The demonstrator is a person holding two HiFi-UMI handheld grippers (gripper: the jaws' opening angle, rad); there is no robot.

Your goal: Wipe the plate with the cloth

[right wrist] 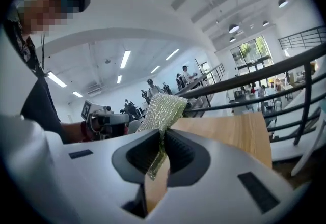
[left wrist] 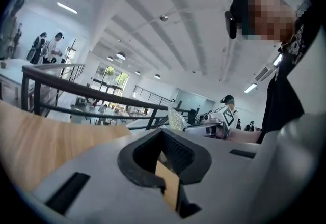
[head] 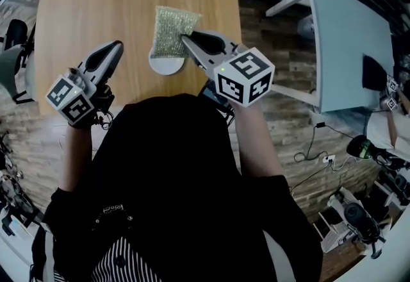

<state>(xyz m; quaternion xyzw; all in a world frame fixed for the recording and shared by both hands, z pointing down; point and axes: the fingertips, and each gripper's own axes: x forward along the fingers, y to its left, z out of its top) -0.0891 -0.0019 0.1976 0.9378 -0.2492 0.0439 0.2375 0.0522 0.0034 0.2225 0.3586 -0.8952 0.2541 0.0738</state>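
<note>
Cloth (head: 172,27) pinched in right gripper (head: 184,38) jaws over plate (head: 166,66); left gripper (head: 118,46) jaws together, empty.

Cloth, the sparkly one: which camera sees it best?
The head view: the whole cloth shows, held over the plate. The right gripper view shows its pinched corner; the left gripper view shows a far-off scrap.

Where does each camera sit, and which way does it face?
Head view: on the person's head, facing steeply down at table, plate, left gripper, right gripper; forearms and torso show.
Left gripper view: on that gripper, along its shut jaws, up across the table; torso shows at right.
Right gripper view: on that gripper, along jaws clamping the cloth; torso at left.
Shared: each gripper view shows the other gripper.
</note>
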